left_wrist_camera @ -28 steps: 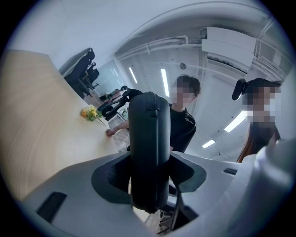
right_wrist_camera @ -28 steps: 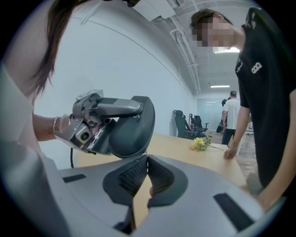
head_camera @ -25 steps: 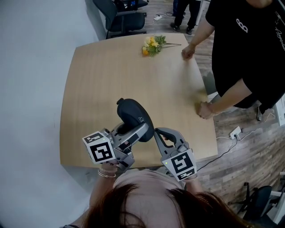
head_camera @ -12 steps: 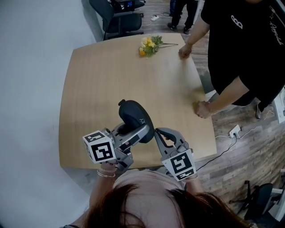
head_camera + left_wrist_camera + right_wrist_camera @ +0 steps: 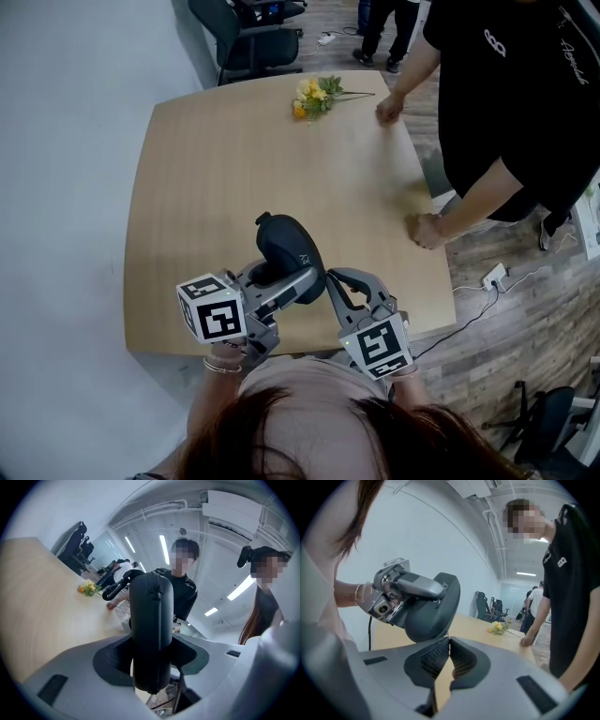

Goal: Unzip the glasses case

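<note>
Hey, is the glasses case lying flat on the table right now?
No, the left gripper clamps the glasses case upright between its pads, holding it in the air above the table.

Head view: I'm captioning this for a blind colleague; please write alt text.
Seen from above, a person's left gripper clamps a dark glasses case over a wooden table while the right gripper, fingers together, sits at its edge. Yellow flowers lie at the far side.

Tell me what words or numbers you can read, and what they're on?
No text reads clearly.
Glasses case: small white mark, too small to read.
Black T-shirt: white chest logo and shoulder script, too blurred.
Left gripper, right gripper: square marker patterns, no words.
</note>
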